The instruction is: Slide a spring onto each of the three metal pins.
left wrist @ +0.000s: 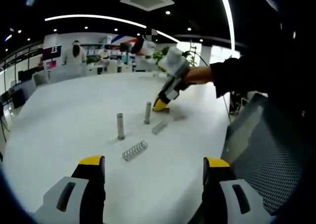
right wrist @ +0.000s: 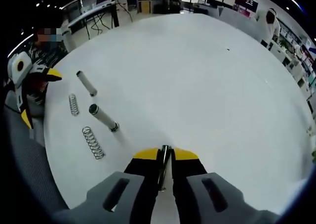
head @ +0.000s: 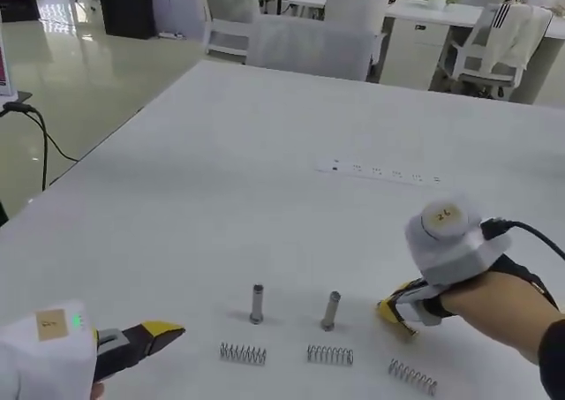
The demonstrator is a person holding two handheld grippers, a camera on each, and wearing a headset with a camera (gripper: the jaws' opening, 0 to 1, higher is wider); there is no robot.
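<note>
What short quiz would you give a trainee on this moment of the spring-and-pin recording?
1. How many springs lie flat on the table?
2. True or false: the left gripper is shut on a spring.
3. What is between the jaws of the right gripper? A) a spring B) a metal pin C) nothing

Key: 1) three; 2) false, its jaws stand wide apart with nothing between them; 3) B
</note>
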